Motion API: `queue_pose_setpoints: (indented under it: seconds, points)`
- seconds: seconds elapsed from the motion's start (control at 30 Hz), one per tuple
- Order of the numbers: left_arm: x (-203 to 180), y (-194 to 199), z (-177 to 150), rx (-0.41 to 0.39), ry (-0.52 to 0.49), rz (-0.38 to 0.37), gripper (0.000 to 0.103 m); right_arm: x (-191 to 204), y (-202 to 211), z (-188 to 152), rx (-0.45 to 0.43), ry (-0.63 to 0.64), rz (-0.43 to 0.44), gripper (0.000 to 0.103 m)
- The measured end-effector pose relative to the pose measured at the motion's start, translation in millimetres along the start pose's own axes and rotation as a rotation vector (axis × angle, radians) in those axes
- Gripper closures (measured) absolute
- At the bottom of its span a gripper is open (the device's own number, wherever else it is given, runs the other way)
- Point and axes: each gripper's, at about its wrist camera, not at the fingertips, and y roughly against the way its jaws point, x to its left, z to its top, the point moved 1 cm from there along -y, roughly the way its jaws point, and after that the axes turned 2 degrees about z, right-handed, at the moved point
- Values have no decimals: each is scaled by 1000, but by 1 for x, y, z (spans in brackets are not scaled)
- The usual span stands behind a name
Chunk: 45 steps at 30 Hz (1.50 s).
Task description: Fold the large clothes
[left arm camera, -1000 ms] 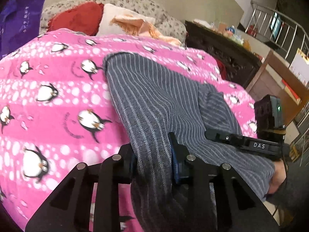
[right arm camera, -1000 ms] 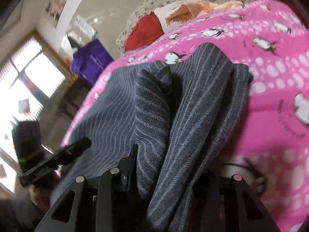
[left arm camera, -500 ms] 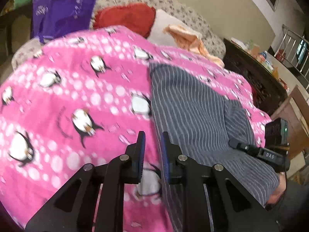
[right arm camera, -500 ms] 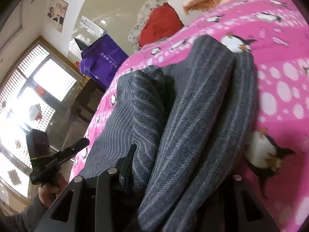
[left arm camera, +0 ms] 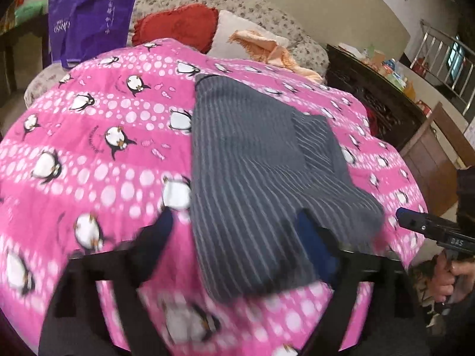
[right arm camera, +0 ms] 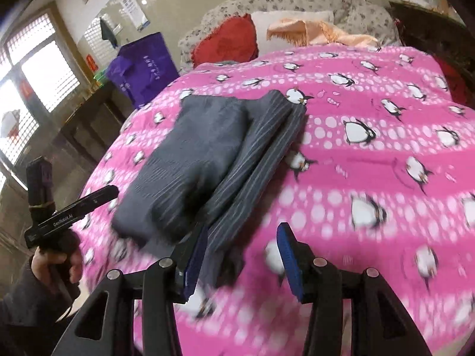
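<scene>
Grey pinstriped woven garment (left arm camera: 252, 178), folded into a long slab, lies on pink penguin-print quilt (left arm camera: 89, 154), long axis running away from both spread, empty claws, near end between left gripper (left arm camera: 234, 237) fingers, right gripper (right arm camera: 242, 255) just beside its edge.

the folded garment (left arm camera: 246, 160) is showing as matt grey woven cloth with fine pale stripes, slightly ribbed. the blanket (left arm camera: 98, 154) under it is looking like soft, fleecy pink cloth. the right tool (right arm camera: 242, 262) is showing matt black plastic, dull metal screw heads and ridged blue pads (right arm camera: 289, 264). the far purple bag (left arm camera: 89, 17) is looking like thin, faintly sheeny fabric.
</scene>
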Motion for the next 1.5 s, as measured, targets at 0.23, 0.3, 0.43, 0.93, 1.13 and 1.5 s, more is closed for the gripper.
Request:
queue_pose_setpoints:
  seconds: [0.23, 0.3, 0.43, 0.93, 1.13, 1.5]
  points:
    - [-36, 35, -33, 7, -73, 178, 0, 21, 28, -53, -6, -53, -199, 56]
    - [-43, 51, -35, -34, -75, 210, 0, 24, 36, -62, -19, -43, -215, 56]
    - [-41, 80, -31, -92, 31, 222, 0, 33, 54, -69, -67, -25, -230, 37]
    - [-89, 133, -45, -98, -8, 253, 0, 64, 118, -81, -183, 23, -251, 18]
    - [-96, 145, -53, -141, -36, 280, 0, 60, 130, -84, -217, 11, -263, 18]
    - [-102, 130, -68, -112, -67, 326, 0, 54, 132, -101, -236, 51, -321, 18]
